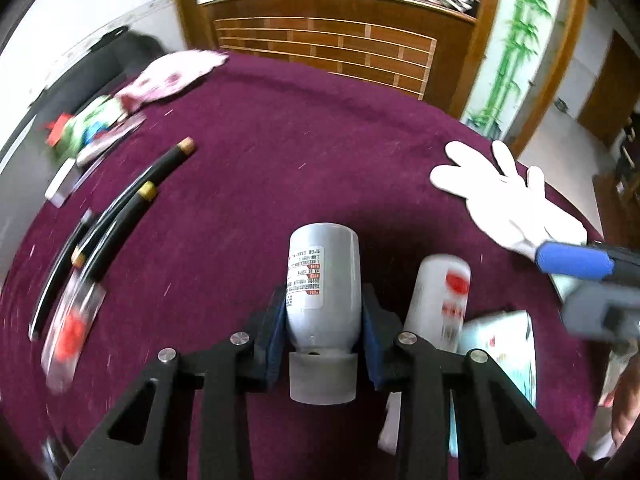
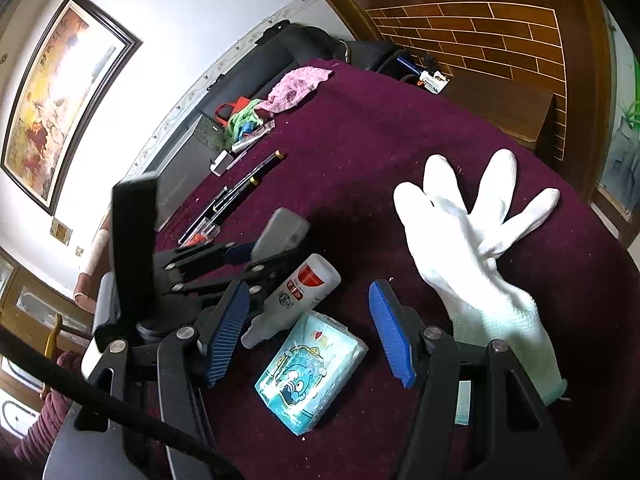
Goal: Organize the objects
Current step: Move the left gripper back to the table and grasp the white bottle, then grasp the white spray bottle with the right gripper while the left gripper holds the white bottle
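The left gripper has its jaws closed on a grey bottle, clamping it at the lower body near the translucent cap, which points back toward the camera; the bottle is held above the maroon worktop. Just to its right lies a white bottle with red label, on its side, and beside that a light blue tissue pack. The right gripper hovers over the tissue pack with its jaws spread wide and nothing between them. A white glove lies flat on the worktop ahead and to the right of it, fingers fanned outward. On the far left of the worktop rest several black pens, and a pink cloth sits near the edge.
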Tool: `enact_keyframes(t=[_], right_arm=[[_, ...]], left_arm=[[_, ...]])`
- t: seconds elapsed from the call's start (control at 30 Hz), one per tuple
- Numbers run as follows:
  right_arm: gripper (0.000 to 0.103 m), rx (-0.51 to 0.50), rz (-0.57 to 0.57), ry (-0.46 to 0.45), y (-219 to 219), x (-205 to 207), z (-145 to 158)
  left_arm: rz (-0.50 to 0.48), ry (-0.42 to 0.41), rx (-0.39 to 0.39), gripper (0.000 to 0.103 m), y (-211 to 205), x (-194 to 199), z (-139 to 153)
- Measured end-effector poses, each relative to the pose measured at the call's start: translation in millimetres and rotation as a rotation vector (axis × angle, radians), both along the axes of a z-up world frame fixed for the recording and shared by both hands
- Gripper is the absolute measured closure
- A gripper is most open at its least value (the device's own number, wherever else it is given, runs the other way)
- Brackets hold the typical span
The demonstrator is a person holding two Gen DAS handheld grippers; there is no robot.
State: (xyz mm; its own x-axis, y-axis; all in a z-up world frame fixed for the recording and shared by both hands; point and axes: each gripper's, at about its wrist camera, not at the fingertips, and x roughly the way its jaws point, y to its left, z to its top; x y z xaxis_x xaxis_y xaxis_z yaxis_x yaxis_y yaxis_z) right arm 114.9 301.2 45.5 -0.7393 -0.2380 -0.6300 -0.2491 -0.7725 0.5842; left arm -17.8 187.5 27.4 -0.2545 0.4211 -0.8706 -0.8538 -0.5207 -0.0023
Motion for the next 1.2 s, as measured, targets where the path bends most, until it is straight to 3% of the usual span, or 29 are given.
enact_keyframes(t=[0.3, 0.47, 0.67, 0.83, 1.07, 1.13, 1.2], right_arm=[[0.041, -0.031, 0.078, -0.089, -22, -25, -9], [0.041, 0.066, 0.089, -0.172, -42, -48, -12], [0.041, 0.176, 0.102, -0.275, -62, -71, -17], [0.042, 0.253, 0.136, -0.284, -83, -84, -17], [0.042, 0.324, 0.137, -0.295, -97, -94, -22], [0.042, 0.339, 0.136, -0.294, -98, -95, -22], [0.05, 0.362, 0.132, -0.294, -100, -96, -22]], left_arm=[[0.232, -0.034, 0.034, 0.074, -103, 21, 9], [0.332, -0.06, 0.038, 0.074, -132, 29, -2], [0.383, -0.017, 0.032, 0.074, -129, 38, -5], [0.42, 0.001, 0.033, 0.073, -129, 41, -7], [0.426, 0.058, 0.011, 0.051, -115, 53, -9], [0.437, 0.065, 0.014, 0.051, -114, 53, -9], [0.439, 0.06, 0.02, 0.056, -116, 54, -9]])
